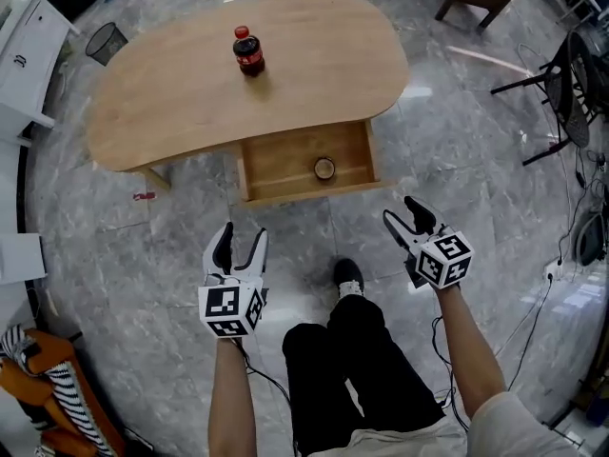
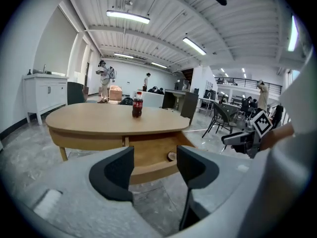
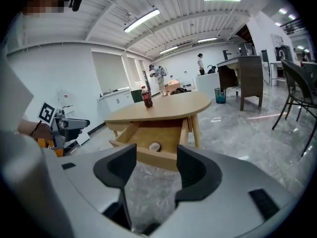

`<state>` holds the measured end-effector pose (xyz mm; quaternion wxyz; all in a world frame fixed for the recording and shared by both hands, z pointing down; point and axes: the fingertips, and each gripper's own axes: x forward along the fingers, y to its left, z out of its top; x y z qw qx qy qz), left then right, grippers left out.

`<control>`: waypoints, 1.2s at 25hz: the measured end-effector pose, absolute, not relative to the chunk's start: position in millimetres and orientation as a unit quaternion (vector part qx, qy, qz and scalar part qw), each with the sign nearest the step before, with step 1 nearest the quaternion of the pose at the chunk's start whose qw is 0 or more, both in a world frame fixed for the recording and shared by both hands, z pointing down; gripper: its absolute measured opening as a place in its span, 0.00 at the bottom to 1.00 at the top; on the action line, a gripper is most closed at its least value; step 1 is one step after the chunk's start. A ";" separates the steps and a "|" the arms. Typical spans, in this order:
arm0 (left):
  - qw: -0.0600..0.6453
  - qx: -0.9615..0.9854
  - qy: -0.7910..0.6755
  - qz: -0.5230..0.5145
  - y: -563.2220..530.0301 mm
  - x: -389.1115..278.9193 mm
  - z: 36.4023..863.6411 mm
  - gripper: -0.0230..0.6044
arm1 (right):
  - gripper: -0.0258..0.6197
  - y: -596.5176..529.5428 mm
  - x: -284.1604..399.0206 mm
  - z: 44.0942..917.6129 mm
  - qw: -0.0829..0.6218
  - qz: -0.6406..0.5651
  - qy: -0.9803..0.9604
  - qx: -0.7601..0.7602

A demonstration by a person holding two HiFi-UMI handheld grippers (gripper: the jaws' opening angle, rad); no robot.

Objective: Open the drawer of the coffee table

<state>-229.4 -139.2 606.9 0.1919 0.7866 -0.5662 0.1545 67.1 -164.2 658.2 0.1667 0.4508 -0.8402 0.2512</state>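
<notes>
Both my grippers are empty, jaws apart: the left gripper is at lower centre-left and the right gripper sits right of centre. The drawer lies just above them at mid-frame, already pulled out of the coffee table. Its front edge runs left to right, about equally near either gripper, so I judge no pull is left.

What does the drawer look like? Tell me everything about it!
The drawer is a shallow box of light wood, like the table it belongs to. It is pulled out from under the tabletop's near edge, so its inside shows. It has a flat bottom, low side walls and a plain front board; no handle can be seen. One small round thing lies inside, toward the right. The left gripper and right gripper are both open and apart from it.
</notes>
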 end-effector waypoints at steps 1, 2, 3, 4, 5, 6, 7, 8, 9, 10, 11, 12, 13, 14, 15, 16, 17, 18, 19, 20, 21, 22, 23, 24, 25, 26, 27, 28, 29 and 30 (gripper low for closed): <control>0.196 0.788 -0.564 0.152 -137.8 -225.3 588.0 0.47 | 0.45 -160.5 64.3 639.2 0.169 0.252 -0.840 0.450; 0.200 0.789 -0.562 0.150 -136.1 -221.3 569.5 0.47 | 0.45 -156.8 61.1 620.9 0.171 0.253 -0.839 0.450; 0.203 0.790 -0.560 0.148 -133.7 -217.6 551.7 0.47 | 0.45 -153.0 57.3 603.6 0.172 0.255 -0.838 0.451; 0.205 0.790 -0.559 0.147 -130.1 -214.4 534.9 0.47 | 0.45 -148.5 52.4 587.1 0.174 0.256 -0.838 0.450; 0.208 0.790 -0.557 0.148 -125.1 -211.9 519.0 0.47 | 0.45 -143.2 46.5 571.1 0.176 0.258 -0.838 0.449; 0.210 0.791 -0.555 0.151 -119.1 -209.6 503.7 0.47 | 0.45 -137.3 40.4 555.5 0.179 0.258 -0.838 0.447; 0.213 0.791 -0.552 0.153 -112.8 -207.2 488.7 0.47 | 0.45 -131.1 34.9 540.0 0.183 0.257 -0.838 0.444; 0.216 0.792 -0.549 0.155 -106.6 -204.6 473.8 0.47 | 0.45 -124.7 30.2 524.6 0.186 0.257 -0.839 0.442; 0.218 0.793 -0.547 0.157 -100.4 -201.7 458.7 0.47 | 0.45 -118.3 26.3 509.3 0.189 0.256 -0.839 0.440; 0.219 0.793 -0.546 0.158 -94.1 -198.8 443.8 0.47 | 0.45 -111.4 22.9 494.3 0.192 0.256 -0.840 0.439; 0.220 0.794 -0.545 0.158 -87.3 -195.8 429.2 0.47 | 0.45 -103.9 19.7 479.8 0.194 0.256 -0.840 0.437; 0.221 0.794 -0.544 0.157 -80.3 -192.9 415.0 0.47 | 0.45 -96.2 16.6 465.8 0.196 0.257 -0.840 0.436; 0.222 0.794 -0.544 0.155 -73.5 -190.2 401.7 0.47 | 0.45 -88.8 13.6 452.7 0.196 0.258 -0.840 0.435; 0.221 0.795 -0.544 0.155 -67.2 -187.5 389.8 0.47 | 0.45 -82.1 10.8 440.9 0.195 0.259 -0.839 0.436; 0.221 0.795 -0.543 0.155 -60.8 -184.6 379.7 0.47 | 0.45 -75.5 8.6 430.5 0.194 0.261 -0.838 0.438; 0.222 0.796 -0.541 0.156 -53.5 -181.3 371.3 0.47 | 0.45 -68.2 6.7 421.3 0.194 0.263 -0.836 0.441; 0.225 0.797 -0.537 0.158 -45.3 -177.5 364.3 0.47 | 0.44 -60.0 4.9 412.9 0.194 0.265 -0.835 0.442; 0.228 0.799 -0.534 0.159 -37.0 -173.9 357.6 0.47 | 0.44 -51.5 2.7 404.7 0.195 0.266 -0.835 0.441; 0.230 0.800 -0.531 0.159 -29.4 -171.1 350.7 0.47 | 0.44 -43.6 -0.1 396.3 0.195 0.267 -0.835 0.439; 0.230 0.801 -0.530 0.158 -23.0 -169.3 343.5 0.47 | 0.44 -36.8 -2.8 387.8 0.194 0.268 -0.836 0.437; 0.230 0.801 -0.530 0.157 -17.4 -168.1 336.5 0.47 | 0.44 -31.0 -4.7 379.6 0.193 0.268 -0.837 0.436; 0.230 0.800 -0.532 0.156 -11.9 -167.2 330.4 0.47 | 0.43 -25.7 -5.4 371.9 0.193 0.268 -0.836 0.437; 0.231 0.798 -0.534 0.157 -6.2 -166.2 325.3 0.47 | 0.43 -20.4 -4.9 365.0 0.195 0.269 -0.835 0.439; 0.232 0.795 -0.537 0.160 -0.4 -165.1 321.1 0.47 | 0.42 -15.2 -3.7 358.7 0.198 0.268 -0.833 0.441; 0.235 0.792 -0.539 0.163 5.1 -163.4 317.4 0.47 | 0.41 -9.9 -1.9 352.7 0.200 0.268 -0.831 0.444; 0.238 0.790 -0.541 0.165 10.2 -161.4 314.0 0.47 | 0.40 -4.5 -0.1 347.1 0.202 0.267 -0.830 0.446; 0.243 0.787 -0.543 0.166 15.2 -159.6 310.7 0.47 | 0.39 1.0 1.3 342.1 0.203 0.267 -0.828 0.449; 0.247 0.784 -0.544 0.167 20.4 -158.3 307.1 0.47 | 0.39 7.0 1.9 337.9 0.203 0.268 -0.827 0.451; 0.249 0.783 -0.545 0.166 25.7 -157.4 303.2 0.47 | 0.38 13.2 1.8 334.3 0.203 0.270 -0.825 0.453; 0.249 0.783 -0.546 0.164 31.0 -156.6 298.9 0.47 | 0.37 19.2 1.3 331.3 0.203 0.271 -0.823 0.455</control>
